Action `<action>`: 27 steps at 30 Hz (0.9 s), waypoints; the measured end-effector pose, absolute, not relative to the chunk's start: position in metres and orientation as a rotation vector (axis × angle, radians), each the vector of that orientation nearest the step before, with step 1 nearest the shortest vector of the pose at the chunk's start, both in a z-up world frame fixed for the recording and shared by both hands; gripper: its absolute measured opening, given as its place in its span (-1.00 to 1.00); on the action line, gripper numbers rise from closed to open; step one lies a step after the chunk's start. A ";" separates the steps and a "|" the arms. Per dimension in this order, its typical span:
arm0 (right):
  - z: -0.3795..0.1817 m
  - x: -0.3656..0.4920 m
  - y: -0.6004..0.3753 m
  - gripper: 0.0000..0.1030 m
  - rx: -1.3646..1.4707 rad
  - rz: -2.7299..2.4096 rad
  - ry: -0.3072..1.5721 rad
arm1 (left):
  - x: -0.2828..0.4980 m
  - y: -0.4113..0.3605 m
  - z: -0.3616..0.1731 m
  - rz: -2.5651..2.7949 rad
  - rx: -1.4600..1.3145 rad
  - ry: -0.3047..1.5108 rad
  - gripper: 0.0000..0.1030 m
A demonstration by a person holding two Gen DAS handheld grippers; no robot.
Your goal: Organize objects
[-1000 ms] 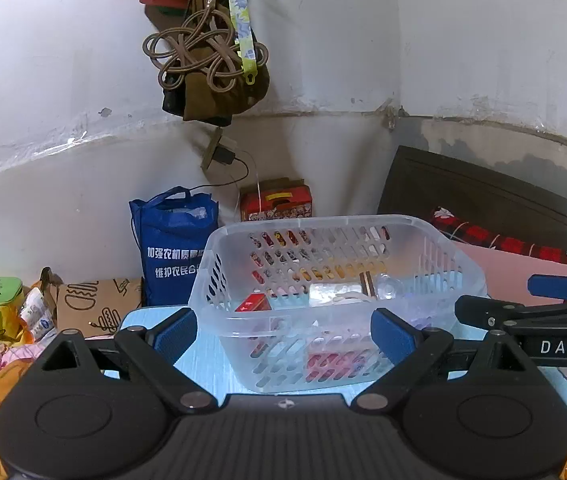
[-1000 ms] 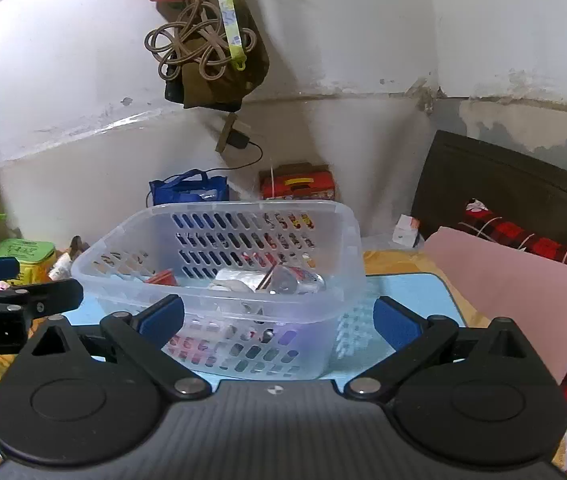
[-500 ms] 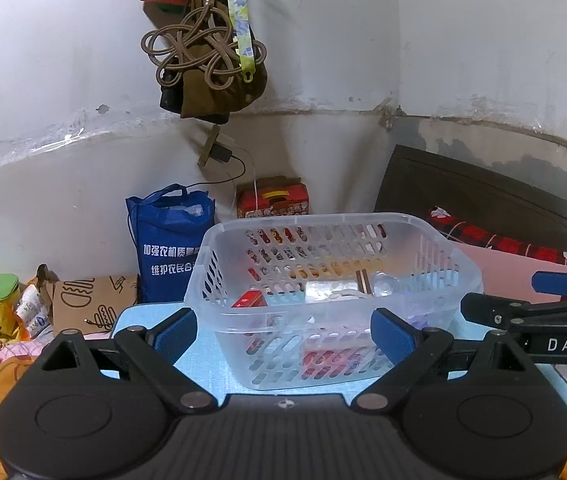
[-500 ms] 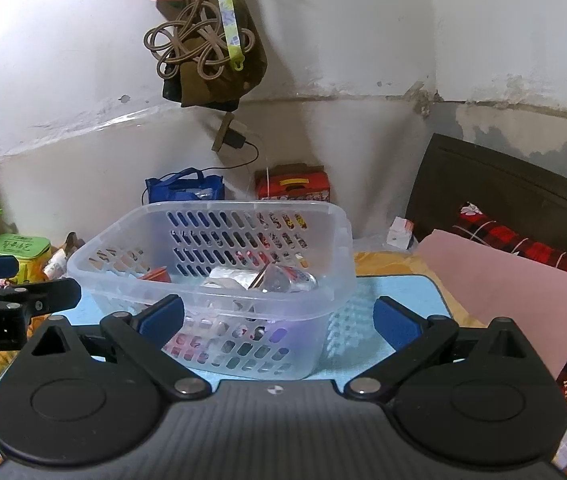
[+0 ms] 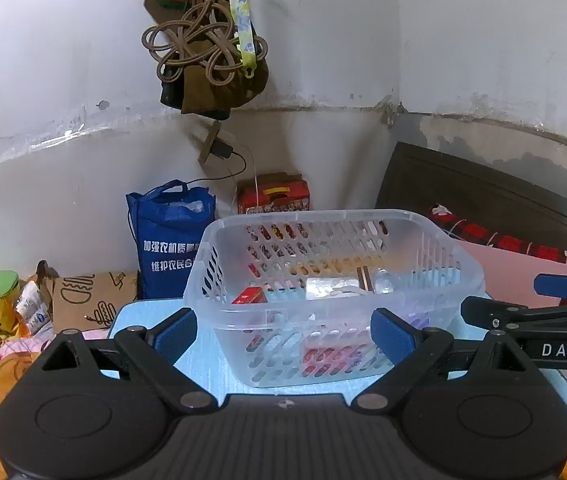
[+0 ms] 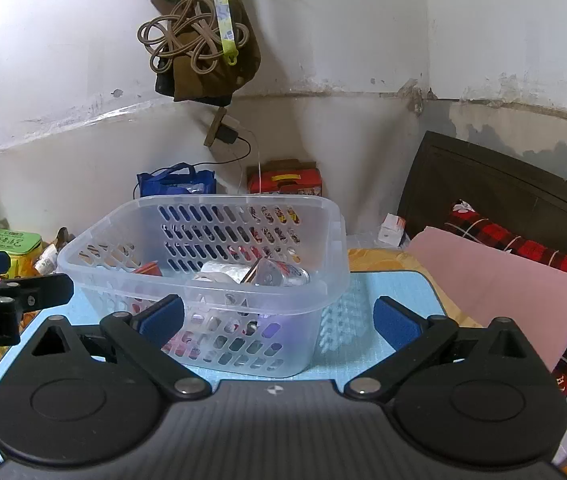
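One clear slotted basket (image 5: 335,280) stands upright on the light-blue bench (image 5: 211,364), its long axis running left to right across both views, open side up. Inside lie a red packet (image 5: 248,295), a white packet (image 5: 331,286) and a clear bottle (image 6: 281,276) on its side (its cap end cannot be told). Left gripper (image 5: 283,330) and right gripper (image 6: 279,320) each hover before the basket, fingers spread wide, holding nothing. Only the left view shows the printed front of the blue bag (image 5: 169,240) and a brown carton (image 5: 91,296); only the right view shows a small white box (image 6: 391,229) beside the pink cloth (image 6: 495,284).
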State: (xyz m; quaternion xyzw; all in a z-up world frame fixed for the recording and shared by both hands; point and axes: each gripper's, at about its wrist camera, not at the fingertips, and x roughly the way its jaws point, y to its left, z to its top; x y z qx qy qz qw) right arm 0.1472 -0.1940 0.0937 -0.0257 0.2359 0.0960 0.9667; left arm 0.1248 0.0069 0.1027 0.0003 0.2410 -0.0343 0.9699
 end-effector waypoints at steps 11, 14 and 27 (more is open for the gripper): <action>0.091 0.149 -0.194 1.00 -0.054 0.190 0.477 | 0.129 0.004 0.098 -0.078 -0.004 0.504 0.85; 0.091 0.150 -0.194 1.00 -0.052 0.186 0.479 | 0.130 0.000 0.099 -0.080 0.007 0.502 0.85; 0.089 0.153 -0.198 1.00 -0.056 0.184 0.485 | 0.135 -0.006 0.098 -0.089 0.015 0.503 0.85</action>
